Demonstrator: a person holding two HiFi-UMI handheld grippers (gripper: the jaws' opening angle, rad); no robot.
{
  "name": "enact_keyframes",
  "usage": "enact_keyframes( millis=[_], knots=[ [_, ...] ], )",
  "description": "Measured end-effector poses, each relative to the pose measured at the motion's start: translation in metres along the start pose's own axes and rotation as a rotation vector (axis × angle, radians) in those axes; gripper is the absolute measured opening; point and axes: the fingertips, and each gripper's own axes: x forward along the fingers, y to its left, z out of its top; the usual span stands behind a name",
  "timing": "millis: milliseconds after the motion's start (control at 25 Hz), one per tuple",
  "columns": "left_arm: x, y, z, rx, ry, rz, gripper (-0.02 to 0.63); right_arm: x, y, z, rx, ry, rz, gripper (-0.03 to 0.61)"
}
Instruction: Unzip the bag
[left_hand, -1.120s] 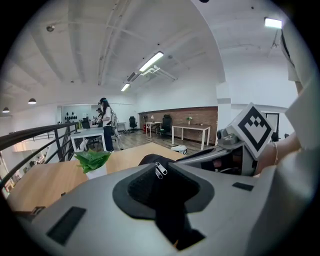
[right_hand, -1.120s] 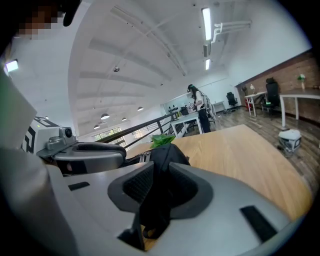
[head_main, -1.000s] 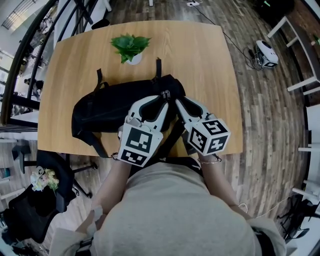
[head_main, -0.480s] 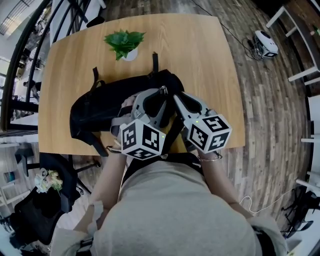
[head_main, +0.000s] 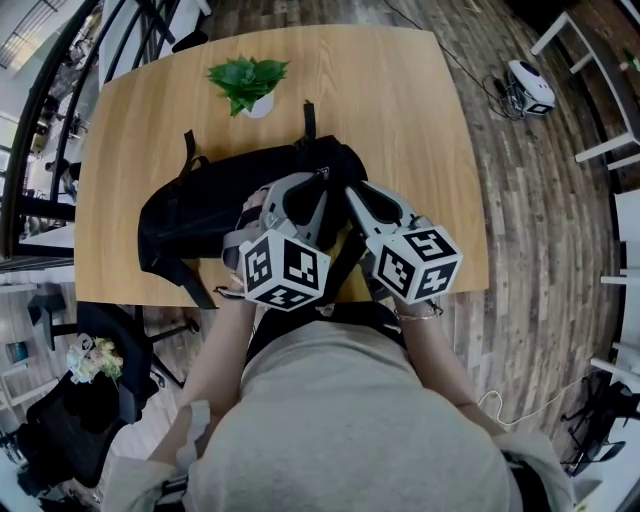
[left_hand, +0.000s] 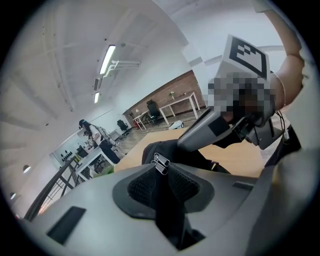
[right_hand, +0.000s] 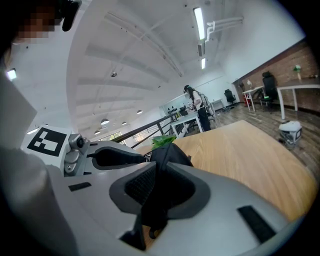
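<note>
A black backpack (head_main: 200, 210) lies on its side on the wooden table (head_main: 400, 120), with its top end to the right. Both grippers meet at that end. My left gripper (head_main: 322, 186) has black fabric between its pads, and two silver zipper pulls (left_hand: 160, 163) stick out at its tips. Its jaws are closing on this. From the right, my right gripper (head_main: 348, 197) is shut on a fold of the bag's fabric (right_hand: 170, 152). In the right gripper view the left gripper (right_hand: 115, 157) sits just beyond the bag's top.
A small green potted plant (head_main: 247, 82) stands behind the bag near the table's far edge. Bag straps (head_main: 190, 150) trail across the tabletop. A black office chair (head_main: 110, 340) stands on the floor at the left, below the table's near edge.
My left gripper has twisted, so its marker cube now sits further right and closer to the bag. The right gripper has kept its place on the bag's top.
</note>
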Motion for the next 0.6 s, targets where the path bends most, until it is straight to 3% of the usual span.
enact_keyframes(
  millis=[200, 600],
  knots=[
    [-0.008, 0.004, 0.003, 0.014, -0.016, 0.017, 0.081, -0.001, -0.001, 0.0, 0.002, -0.002, 0.001, 0.072],
    [-0.014, -0.001, 0.023, 0.143, -0.076, 0.043, 0.079, -0.001, -0.001, 0.0, 0.0, -0.004, 0.003, 0.072]
  ],
)
